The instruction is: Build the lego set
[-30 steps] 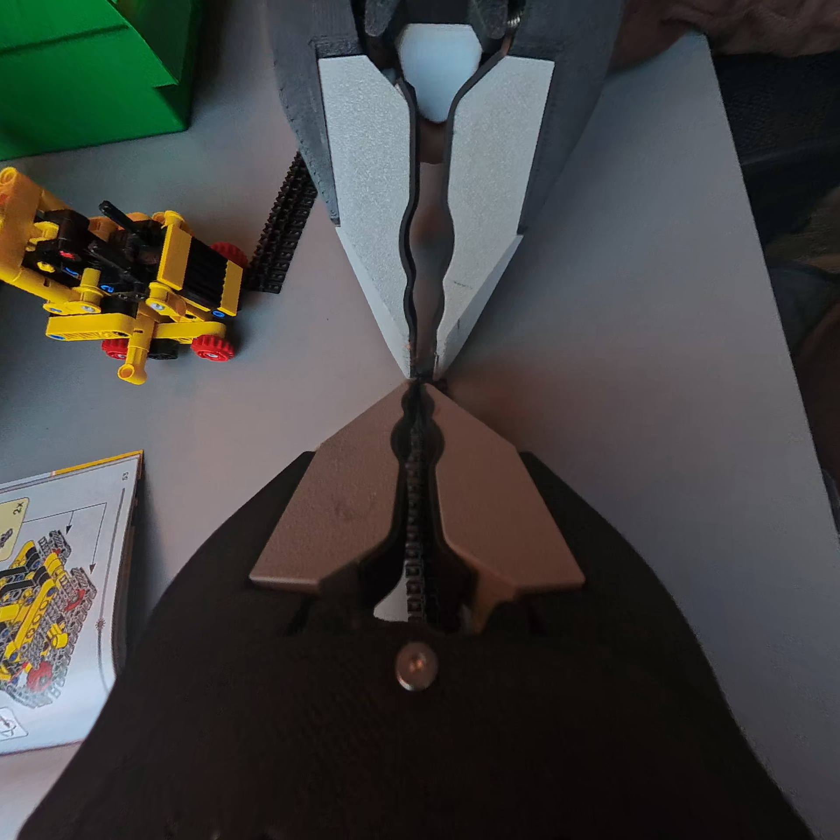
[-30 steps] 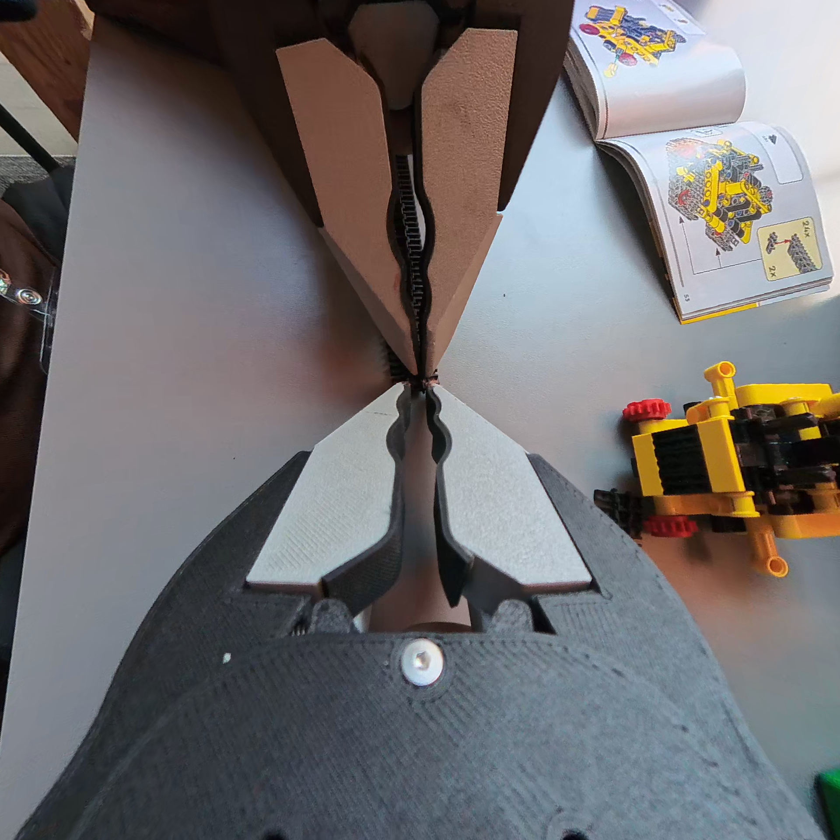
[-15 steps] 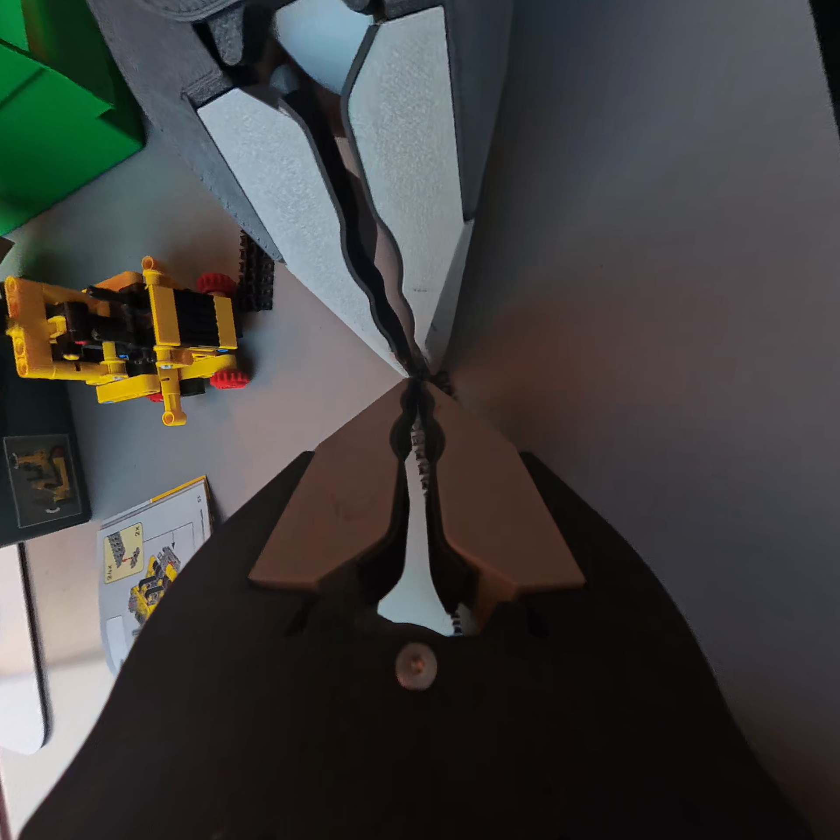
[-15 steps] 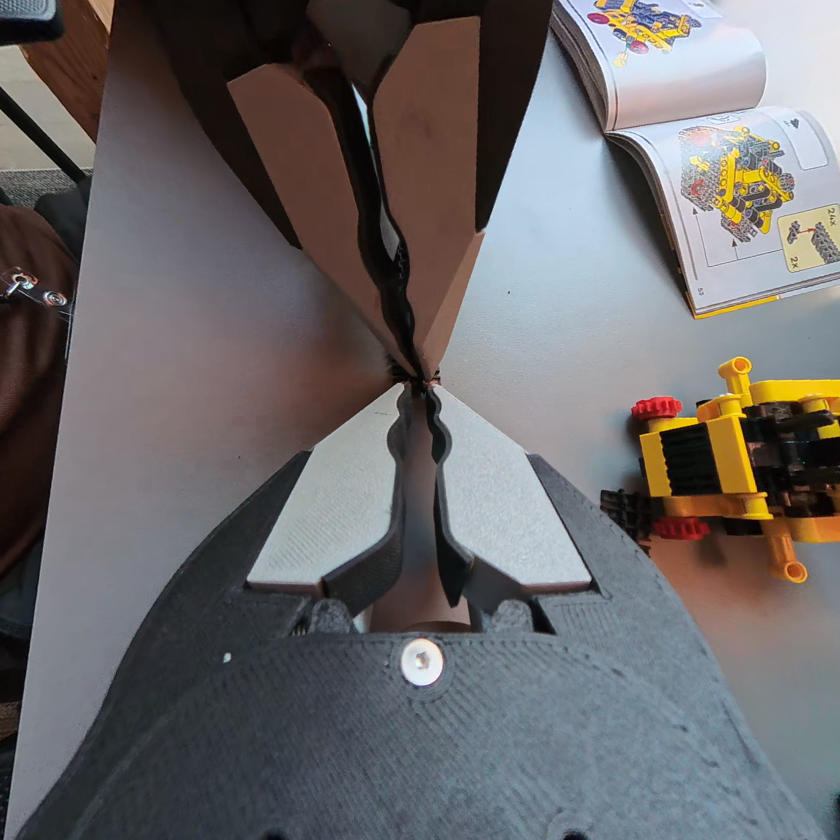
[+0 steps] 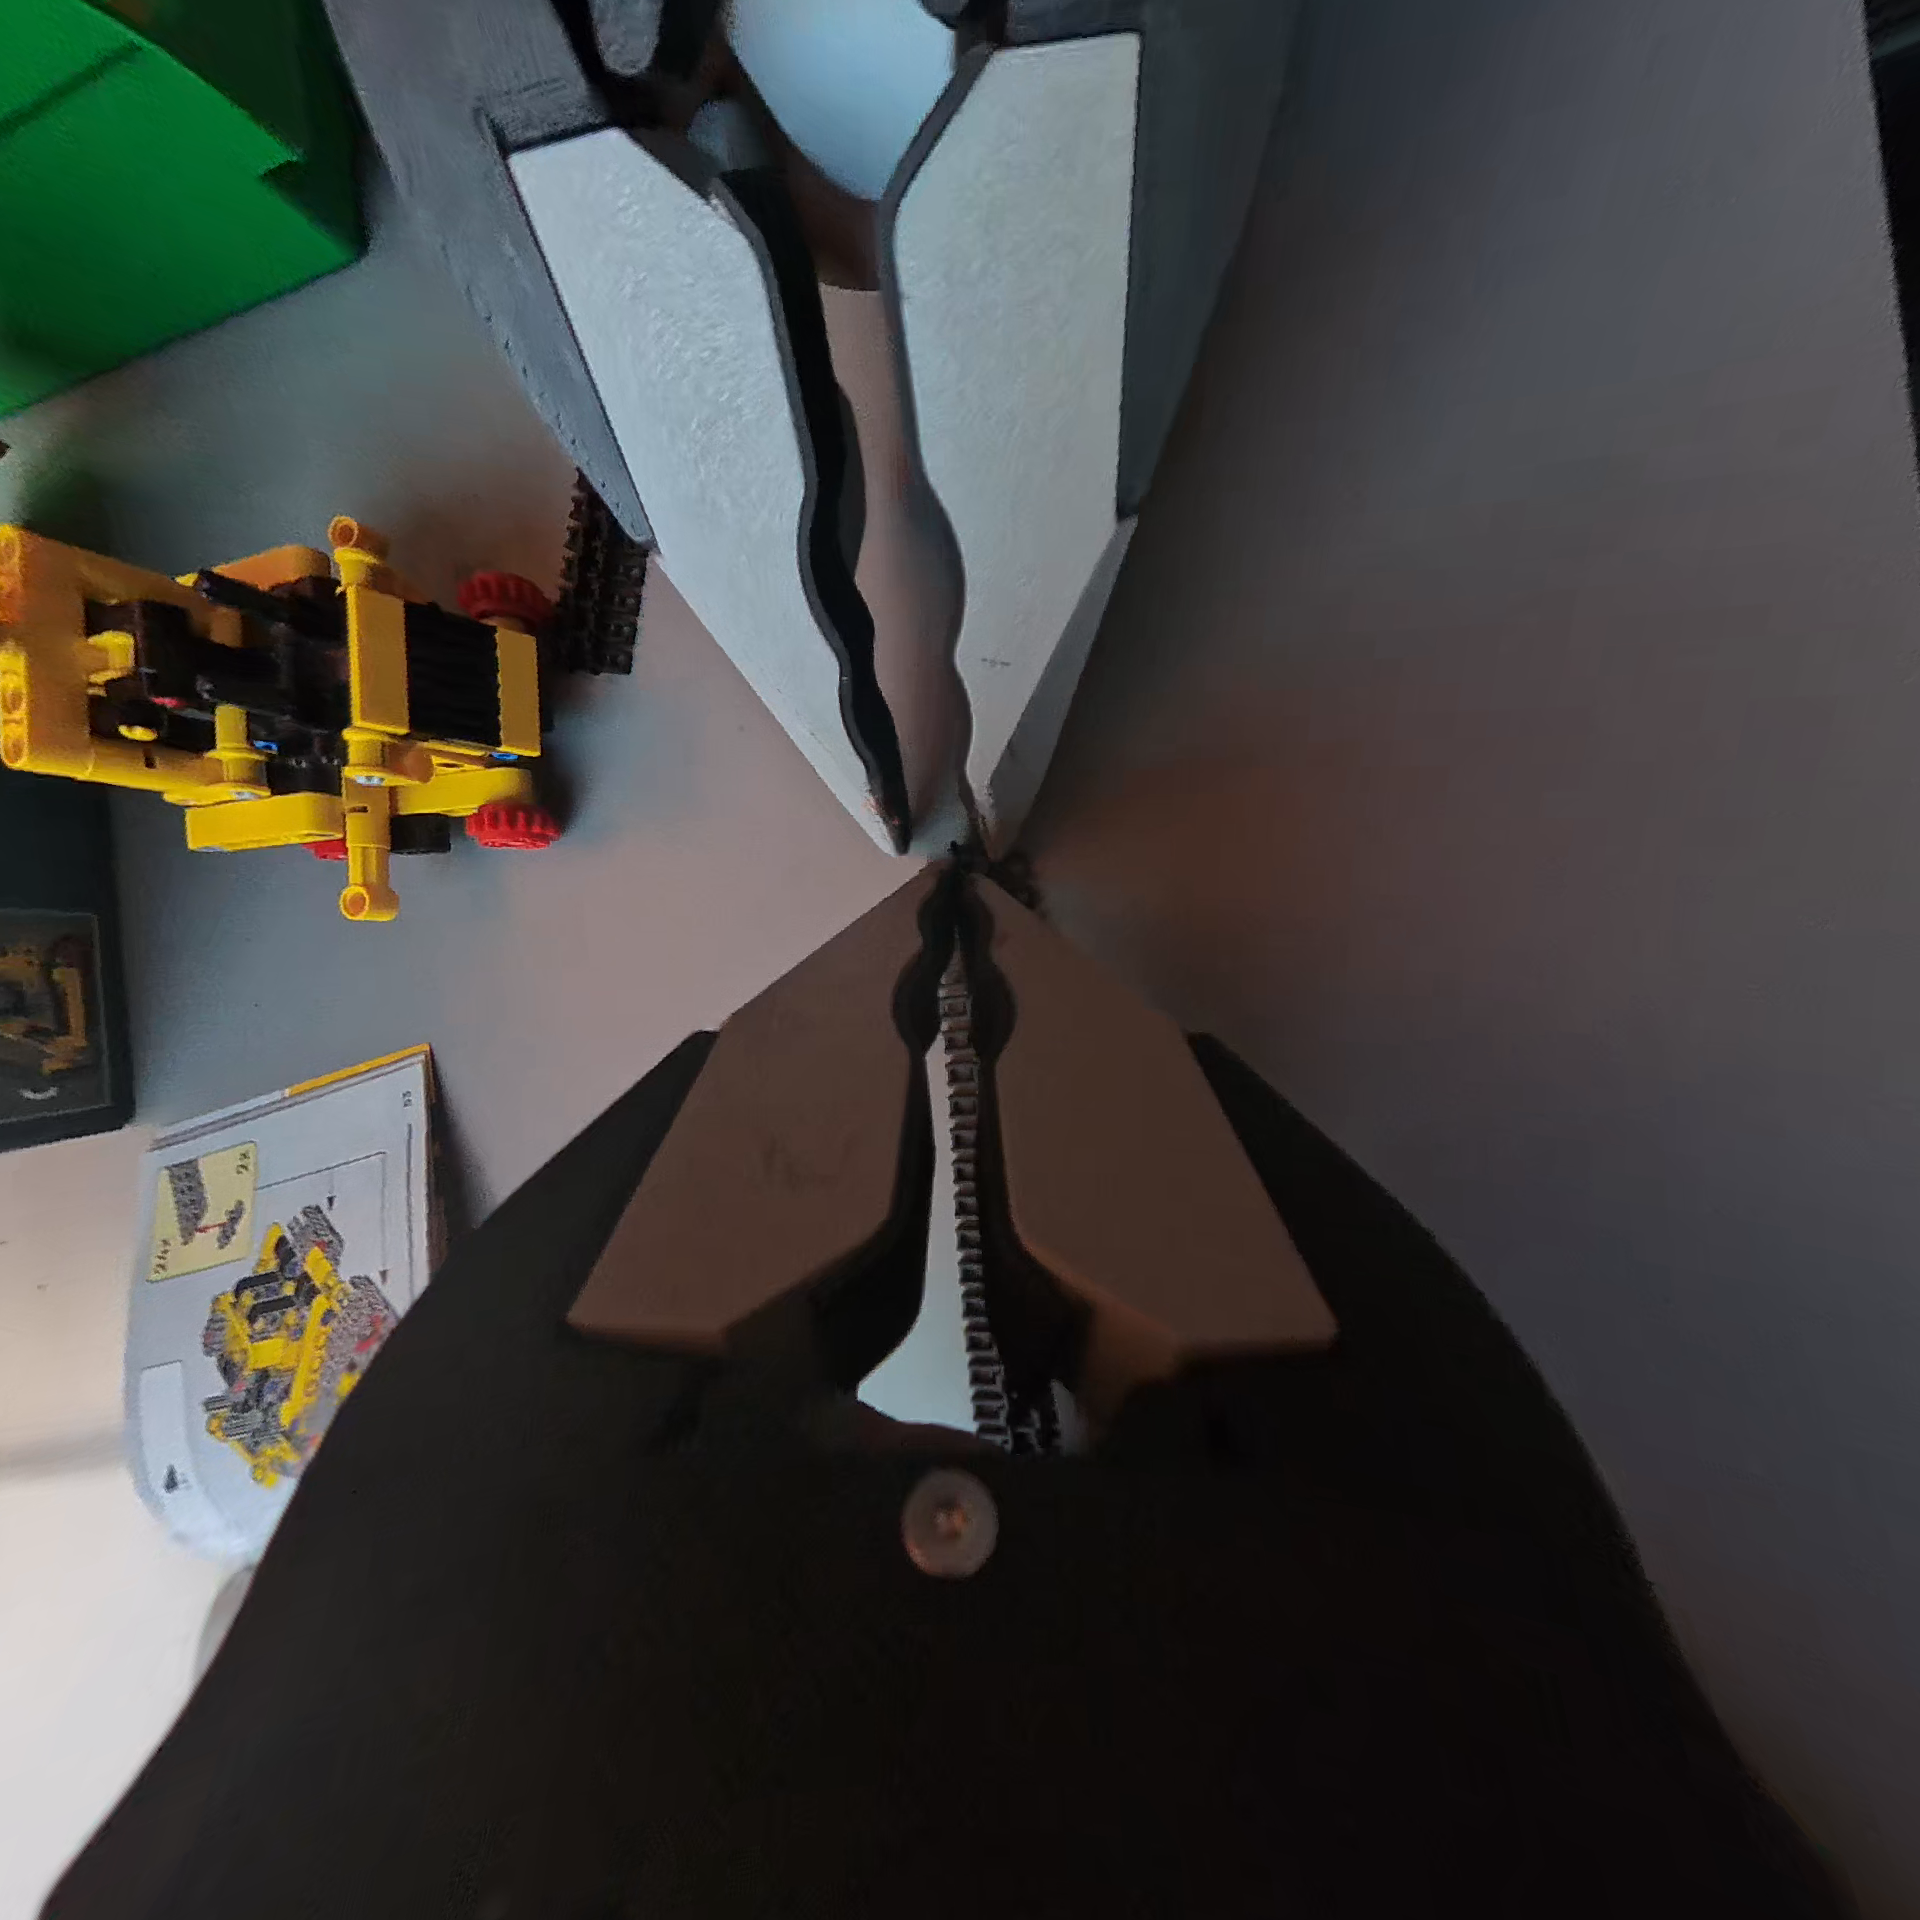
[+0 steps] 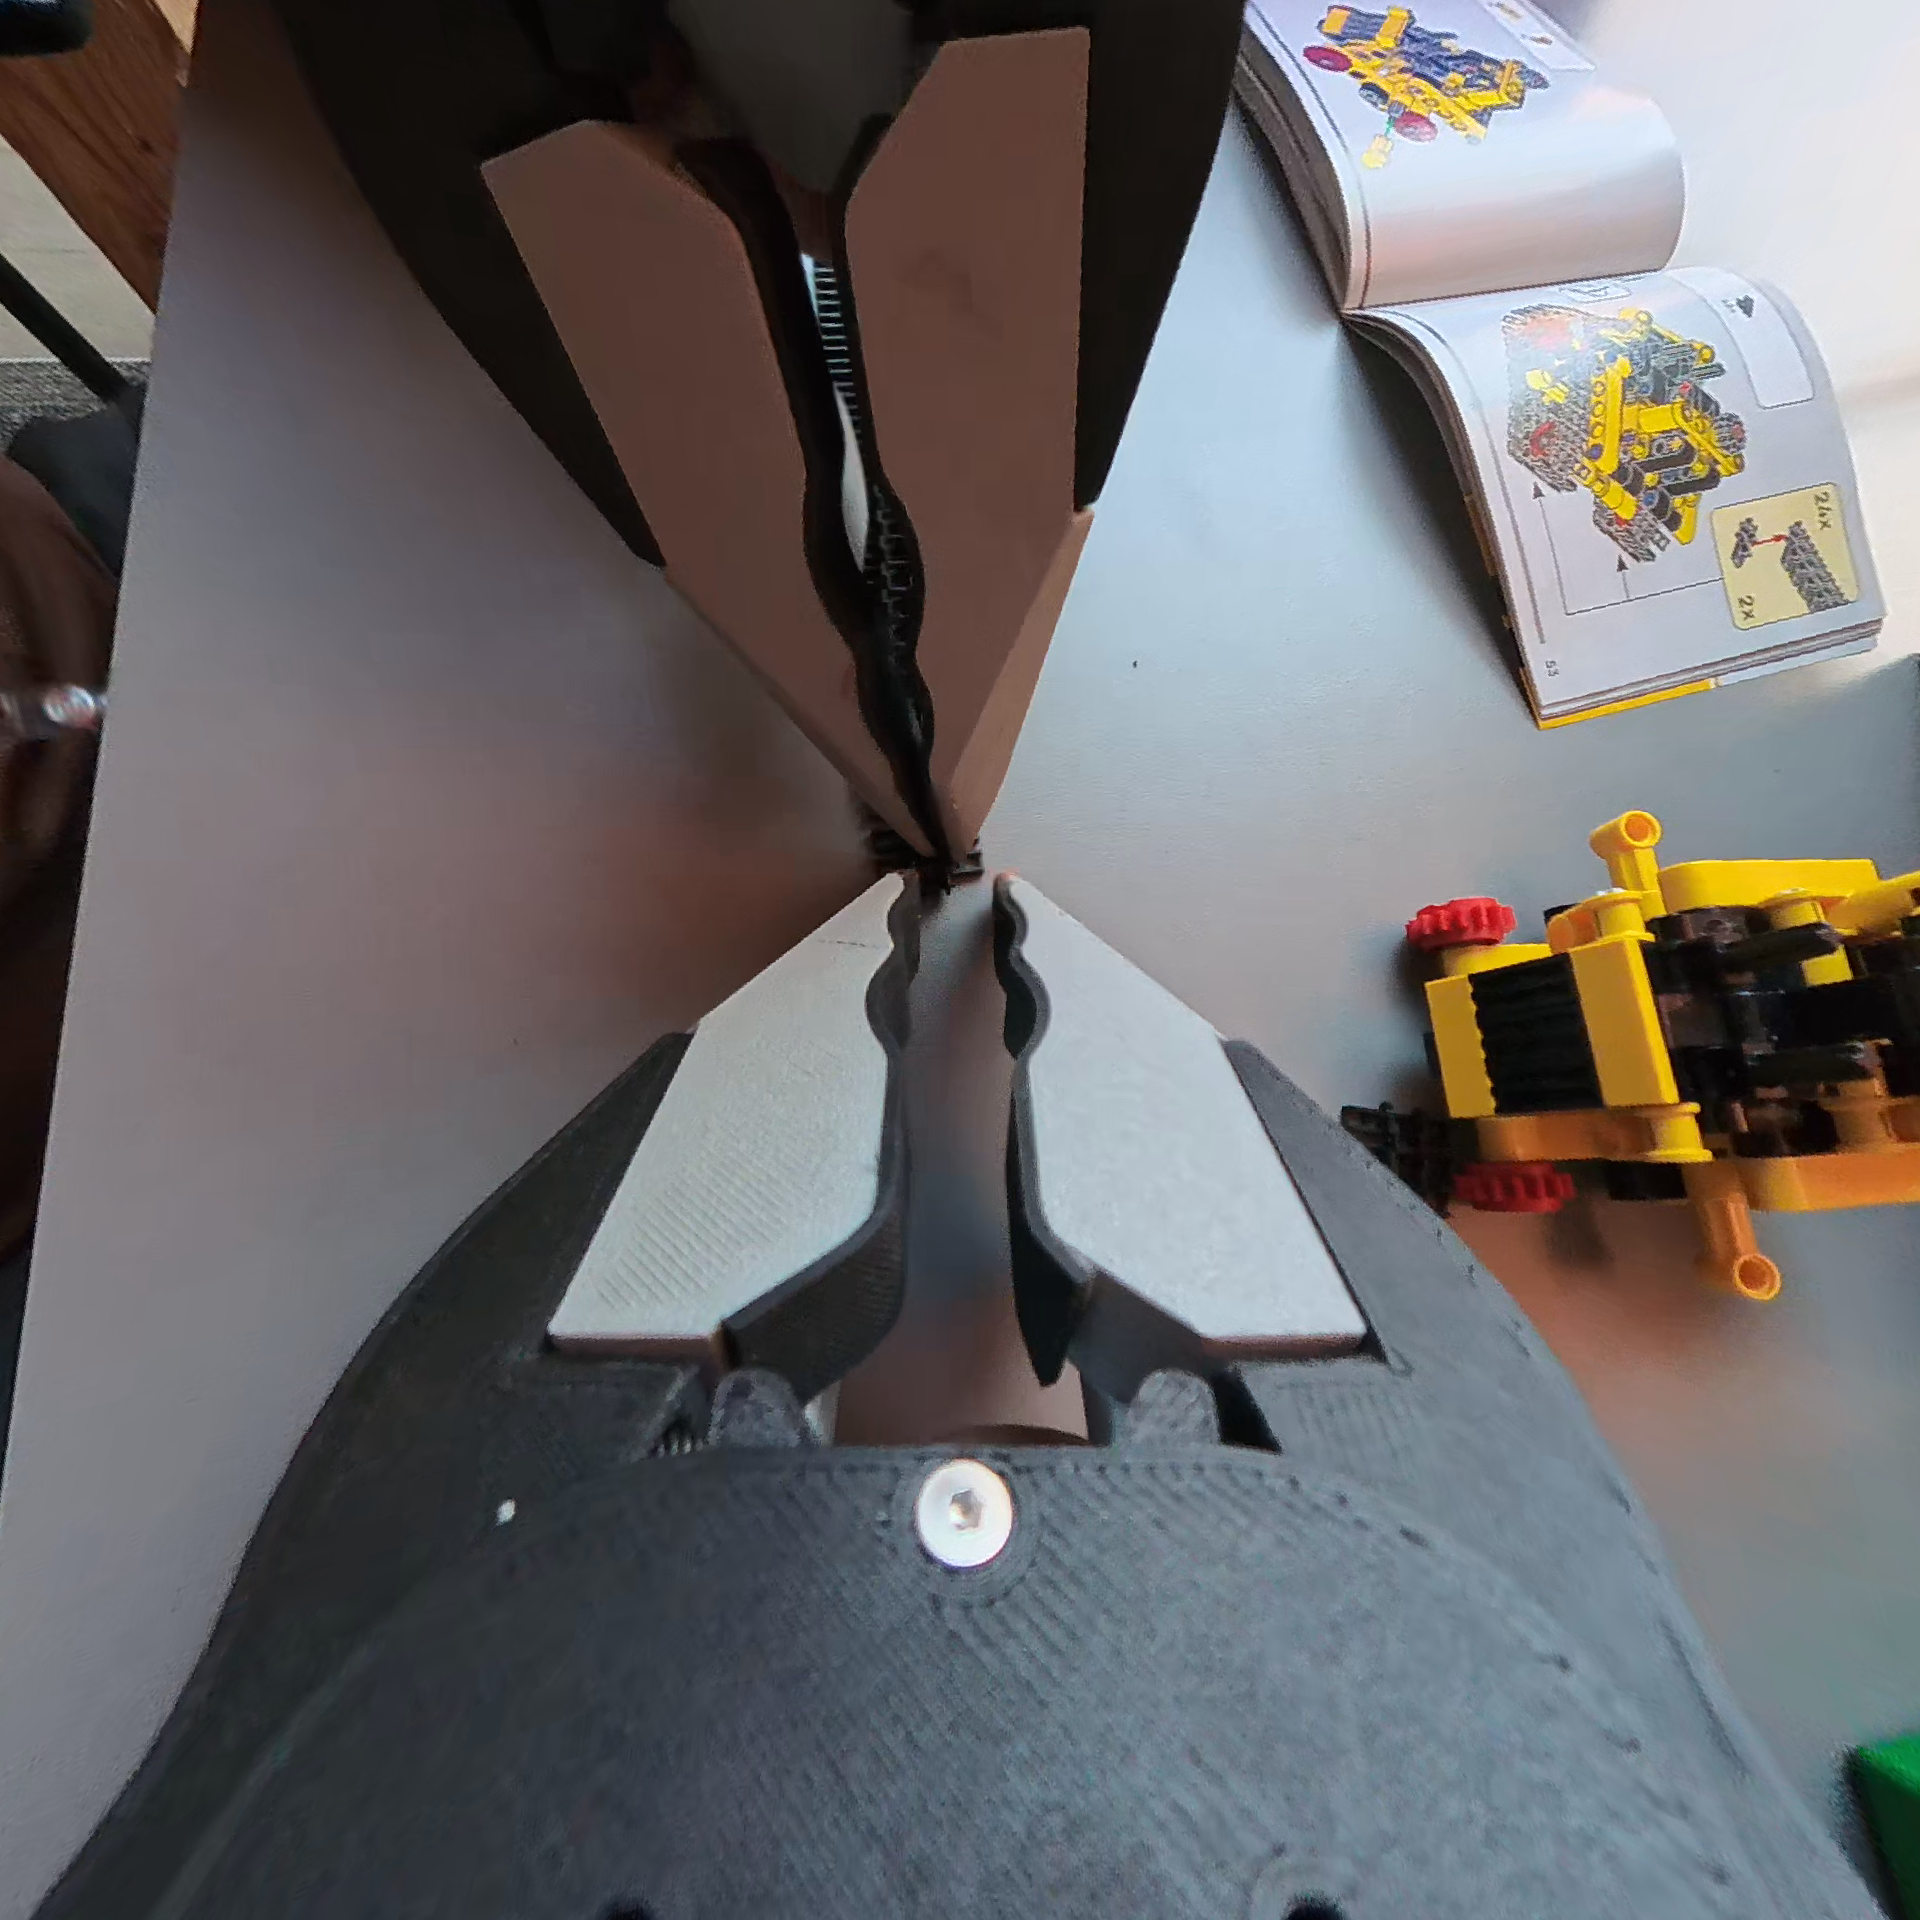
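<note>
My left gripper (image 5: 956,883) has tan fingers and is shut on a black lego track chain (image 5: 966,1143) that runs back between its jaws. My right gripper (image 5: 940,831), with grey fingers, faces it tip to tip. In the right wrist view the right gripper (image 6: 951,888) has its tips slightly apart, just in front of the track's end (image 6: 951,868). The left gripper (image 6: 935,842) holds the track (image 6: 888,582) there too. A yellow and black lego vehicle (image 5: 312,696) with red gears lies on the grey table (image 5: 1455,623); it also shows in the right wrist view (image 6: 1662,1049).
A second black track piece (image 5: 597,592) lies behind the vehicle. An open instruction booklet (image 6: 1662,468) lies beyond it. A green box (image 5: 135,187) and a dark box (image 5: 52,1018) stand at the table's side. The table edge (image 6: 135,520) is close to the grippers. My left and right fingertips are right by each other.
My right gripper's tips were pinched shut at the track's end and now stand slightly apart. The left gripper still holds the track. Both grippers have tilted a little.
</note>
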`<control>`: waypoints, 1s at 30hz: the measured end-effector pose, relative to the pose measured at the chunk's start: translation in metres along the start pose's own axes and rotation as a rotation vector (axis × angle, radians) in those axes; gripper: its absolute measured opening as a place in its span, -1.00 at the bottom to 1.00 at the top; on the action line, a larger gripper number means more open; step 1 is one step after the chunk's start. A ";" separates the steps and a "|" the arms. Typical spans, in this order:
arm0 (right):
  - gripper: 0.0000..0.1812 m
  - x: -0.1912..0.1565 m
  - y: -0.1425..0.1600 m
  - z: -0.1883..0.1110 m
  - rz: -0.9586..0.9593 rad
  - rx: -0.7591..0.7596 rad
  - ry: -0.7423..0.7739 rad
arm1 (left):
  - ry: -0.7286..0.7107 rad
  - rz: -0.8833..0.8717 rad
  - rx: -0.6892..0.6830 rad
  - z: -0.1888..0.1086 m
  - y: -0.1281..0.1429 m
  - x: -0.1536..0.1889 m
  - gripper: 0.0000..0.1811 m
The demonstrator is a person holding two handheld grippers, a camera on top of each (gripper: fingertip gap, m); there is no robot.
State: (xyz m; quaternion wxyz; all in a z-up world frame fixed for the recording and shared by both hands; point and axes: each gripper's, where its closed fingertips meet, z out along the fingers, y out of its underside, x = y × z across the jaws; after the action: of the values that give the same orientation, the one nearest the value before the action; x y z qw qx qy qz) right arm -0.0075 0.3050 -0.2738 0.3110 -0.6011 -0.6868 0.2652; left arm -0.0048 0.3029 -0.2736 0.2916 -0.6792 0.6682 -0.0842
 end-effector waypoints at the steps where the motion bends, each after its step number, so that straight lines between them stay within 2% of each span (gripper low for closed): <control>1: -0.86 0.001 0.000 0.000 -0.002 0.000 0.009 | 0.000 -0.024 0.015 0.000 -0.001 0.000 -1.00; 5: -0.90 0.005 0.003 -0.003 -0.009 -0.006 0.039 | 0.040 -0.171 0.119 0.001 -0.002 -0.003 -1.00; 10: -0.94 0.006 0.002 -0.007 -0.004 0.017 0.044 | 0.087 -0.288 0.216 -0.015 -0.002 -0.016 -1.00; 11: -0.93 0.006 0.002 -0.007 -0.002 0.019 0.042 | 0.073 -0.307 0.237 -0.020 -0.003 -0.022 -0.96; 12: -0.93 0.006 0.002 -0.007 -0.004 0.021 0.042 | 0.057 -0.325 0.250 -0.025 -0.002 -0.028 -0.84; 16: -0.91 0.003 0.003 -0.006 -0.029 0.015 0.035 | -0.041 -0.416 0.305 -0.051 0.013 -0.053 -0.81; 20: -0.90 0.005 -0.003 -0.011 -0.030 0.061 0.056 | -0.151 -0.541 0.342 -0.082 0.047 -0.061 -0.80; 24: -0.86 0.024 -0.014 -0.029 -0.016 0.165 0.188 | -0.269 -0.674 0.383 -0.106 0.092 -0.052 -0.79; 26: -0.85 0.034 -0.021 -0.045 0.021 0.248 0.257 | -0.256 -0.708 0.377 -0.110 0.110 -0.032 -0.76; 28: -0.81 0.033 -0.026 -0.057 0.080 0.328 0.240 | -0.222 -0.697 0.339 -0.111 0.120 -0.005 -0.74; 30: -0.75 0.018 -0.024 -0.052 0.117 0.340 0.136 | -0.220 -0.662 0.281 -0.110 0.127 0.014 -0.73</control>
State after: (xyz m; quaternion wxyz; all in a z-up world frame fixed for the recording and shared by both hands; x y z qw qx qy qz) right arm 0.0142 0.3192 -0.2192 0.4378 -0.5954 -0.5733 0.3538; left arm -0.1677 0.2665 -0.2520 0.4092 -0.8168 0.3588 -0.1914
